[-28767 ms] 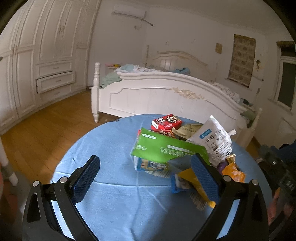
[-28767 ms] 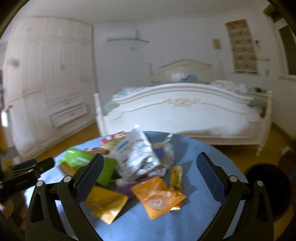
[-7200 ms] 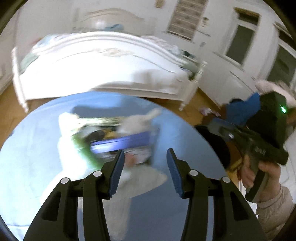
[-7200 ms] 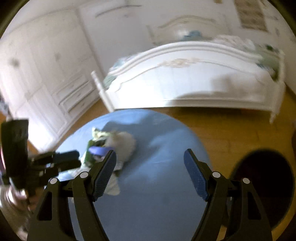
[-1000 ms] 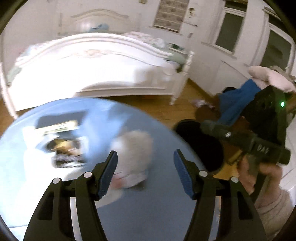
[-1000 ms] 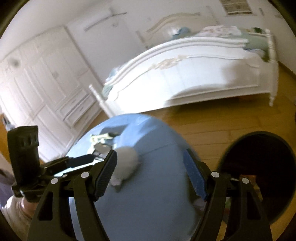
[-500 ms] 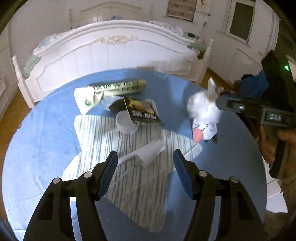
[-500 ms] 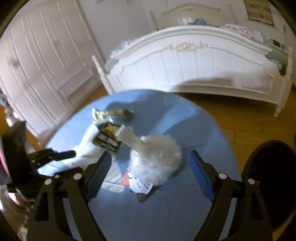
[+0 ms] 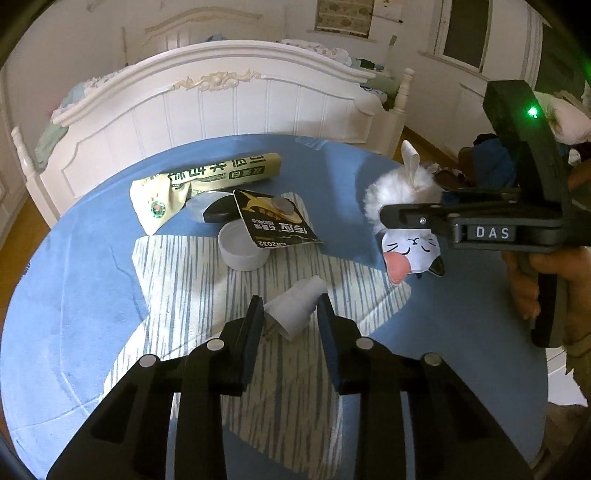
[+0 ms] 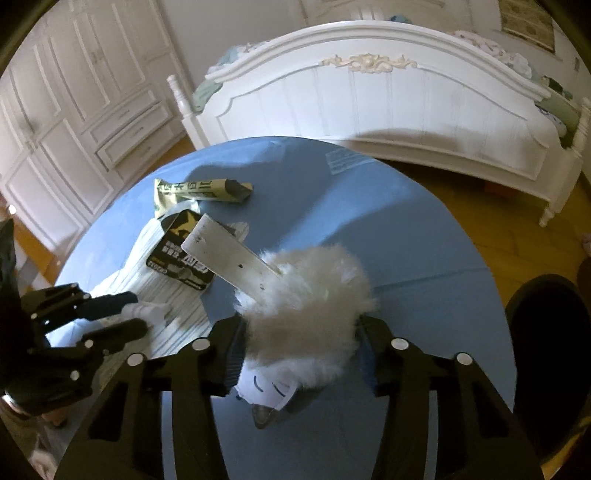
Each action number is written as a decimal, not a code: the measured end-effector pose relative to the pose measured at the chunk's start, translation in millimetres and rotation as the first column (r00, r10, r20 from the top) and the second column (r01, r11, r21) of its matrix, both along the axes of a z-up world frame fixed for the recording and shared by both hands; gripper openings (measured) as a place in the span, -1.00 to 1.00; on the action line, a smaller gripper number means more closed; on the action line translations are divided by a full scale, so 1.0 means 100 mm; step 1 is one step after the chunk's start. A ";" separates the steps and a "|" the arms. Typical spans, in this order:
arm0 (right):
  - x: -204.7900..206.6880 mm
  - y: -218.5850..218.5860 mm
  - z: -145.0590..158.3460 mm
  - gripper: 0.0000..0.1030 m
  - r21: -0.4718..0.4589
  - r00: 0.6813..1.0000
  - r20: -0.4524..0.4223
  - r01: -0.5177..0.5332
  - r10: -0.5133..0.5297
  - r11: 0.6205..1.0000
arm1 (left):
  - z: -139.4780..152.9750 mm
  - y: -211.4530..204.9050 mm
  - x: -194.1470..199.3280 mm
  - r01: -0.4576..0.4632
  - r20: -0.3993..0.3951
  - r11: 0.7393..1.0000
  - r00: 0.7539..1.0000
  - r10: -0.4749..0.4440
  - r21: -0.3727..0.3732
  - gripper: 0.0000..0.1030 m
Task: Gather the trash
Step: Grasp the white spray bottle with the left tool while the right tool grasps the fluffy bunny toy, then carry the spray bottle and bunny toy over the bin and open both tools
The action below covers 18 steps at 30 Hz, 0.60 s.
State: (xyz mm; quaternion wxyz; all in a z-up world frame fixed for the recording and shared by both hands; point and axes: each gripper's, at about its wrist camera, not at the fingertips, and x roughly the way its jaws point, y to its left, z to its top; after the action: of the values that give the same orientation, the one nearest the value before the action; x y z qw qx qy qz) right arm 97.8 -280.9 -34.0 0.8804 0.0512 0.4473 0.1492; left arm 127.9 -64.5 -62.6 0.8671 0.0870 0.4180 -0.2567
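Left wrist view: the left gripper (image 9: pixel 290 314), jaws just closing, clasps a crumpled white paper (image 9: pixel 293 308) on the round blue table (image 9: pixel 74 258); its long axis runs up-right.

Right wrist view: the right gripper (image 10: pixel 301 354), also just closing, squeezes a fluffy white toy (image 10: pixel 306 314), its tag (image 10: pixel 229 254) pointing up-left.

Beyond the round table's blue cloth (image 10: pixel 424 229) we see a white carved wooden bed footboard (image 10: pixel 369 99), warm wooden plank flooring (image 10: pixel 509 221), white panelled wardrobe doors with drawers (image 10: pixel 92 92) at left, pale walls (image 9: pixel 92 33), and a dark-paned window (image 9: pixel 465 33).
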 end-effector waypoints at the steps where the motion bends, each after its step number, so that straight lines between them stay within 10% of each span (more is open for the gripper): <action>1: -0.01 0.00 0.01 -0.07 0.007 1.000 0.001 -0.001 0.001 1.000 | 0.00 -0.02 -0.02 0.010 0.009 1.000 1.000 -0.010 0.018 -0.41; 8: -0.08 -0.06 0.07 -0.07 0.054 1.000 0.013 -0.013 0.012 0.998 | -0.02 -0.17 -0.10 0.131 0.052 0.979 0.989 -0.140 0.153 -0.19; 12: -0.11 -0.02 0.09 -0.07 0.074 1.000 0.016 -0.024 0.023 0.997 | -0.06 -0.18 -0.07 0.147 0.097 0.968 0.981 -0.170 0.204 -0.46; 18: -0.21 -0.06 0.19 -0.09 0.121 0.998 0.053 -0.045 0.039 0.992 | 0.08 -0.05 -0.05 0.096 0.084 0.992 0.991 -0.102 0.078 -0.50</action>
State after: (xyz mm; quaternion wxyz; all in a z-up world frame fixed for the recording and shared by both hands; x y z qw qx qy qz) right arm 77.3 -287.0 -15.0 0.8833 0.0916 0.4159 0.1958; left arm 122.9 -69.1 -54.7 0.8670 0.1506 0.3839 -0.2797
